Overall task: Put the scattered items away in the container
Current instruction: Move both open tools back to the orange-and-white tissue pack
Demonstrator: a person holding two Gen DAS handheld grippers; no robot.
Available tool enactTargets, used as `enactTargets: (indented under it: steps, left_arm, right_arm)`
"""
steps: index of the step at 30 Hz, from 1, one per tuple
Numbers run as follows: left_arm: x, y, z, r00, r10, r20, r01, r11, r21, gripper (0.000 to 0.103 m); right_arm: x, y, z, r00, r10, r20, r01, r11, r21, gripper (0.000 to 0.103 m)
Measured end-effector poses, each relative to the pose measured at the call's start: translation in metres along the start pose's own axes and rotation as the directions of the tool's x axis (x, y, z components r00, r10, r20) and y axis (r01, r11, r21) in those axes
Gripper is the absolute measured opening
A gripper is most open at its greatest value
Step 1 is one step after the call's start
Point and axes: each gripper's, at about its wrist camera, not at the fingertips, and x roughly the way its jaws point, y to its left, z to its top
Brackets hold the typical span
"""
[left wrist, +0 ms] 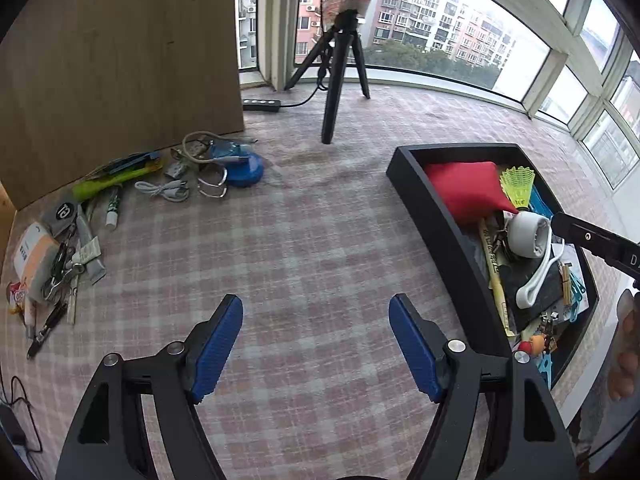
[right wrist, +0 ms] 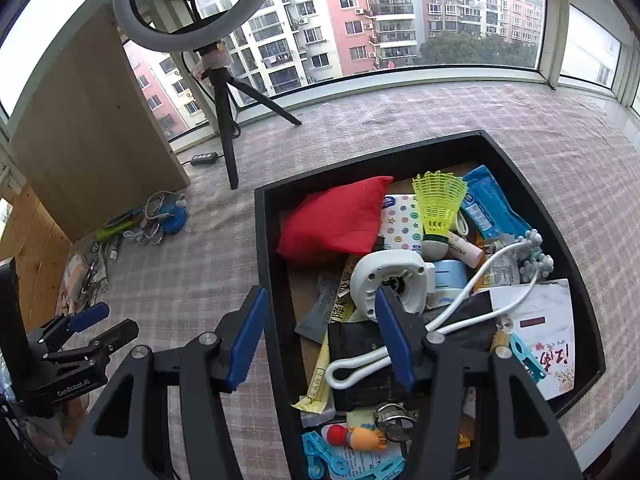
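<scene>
A black tray (right wrist: pixel 272 240) on the checked cloth holds a red beanbag (right wrist: pixel 332 220), a yellow shuttlecock (right wrist: pixel 438 204), a white handheld fan (right wrist: pixel 388 280) and many small items. The tray also shows at the right in the left wrist view (left wrist: pixel 432 208). My right gripper (right wrist: pixel 320 340) is open and empty, straddling the tray's left wall just above it. My left gripper (left wrist: pixel 316 352) is open and empty over bare cloth left of the tray. Scattered items lie at the far left: a blue round disc (left wrist: pixel 246 168), a white cable (left wrist: pixel 164 191), a green tube (left wrist: pixel 116 180), tubes and packets (left wrist: pixel 60 264).
A wooden cabinet (left wrist: pixel 120 72) stands behind the scattered items. A black tripod (left wrist: pixel 336 80) with a ring light and a power strip (left wrist: pixel 262 105) stand at the back by the windows. Black cables (left wrist: pixel 20 408) lie at the near left.
</scene>
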Motion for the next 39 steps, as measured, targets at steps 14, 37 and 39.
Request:
enactTargets:
  steps: [14,37,39]
  left_arm:
    - [-0.027,0.215,-0.047,0.964,0.264,-0.012,-0.245,0.876,-0.416,0.072]
    - [0.015,0.390,-0.024,0.973,0.219,-0.076,-0.207,0.671,-0.712,0.049]
    - [0.020,0.393,-0.022,0.975,0.211,-0.072,-0.197,0.665,-0.720,0.049]
  right_arm:
    - [0.067,0.199,0.027,0.979,0.170,-0.108,-0.199,0.908,-0.369,0.055]
    - [0.224,0.511,0.025,0.848,0.285,-0.447,-0.505,0.691,-0.517,0.037]
    - [0.234,0.519,0.023,0.837,0.271,-0.476,-0.513,0.693,-0.507,0.033]
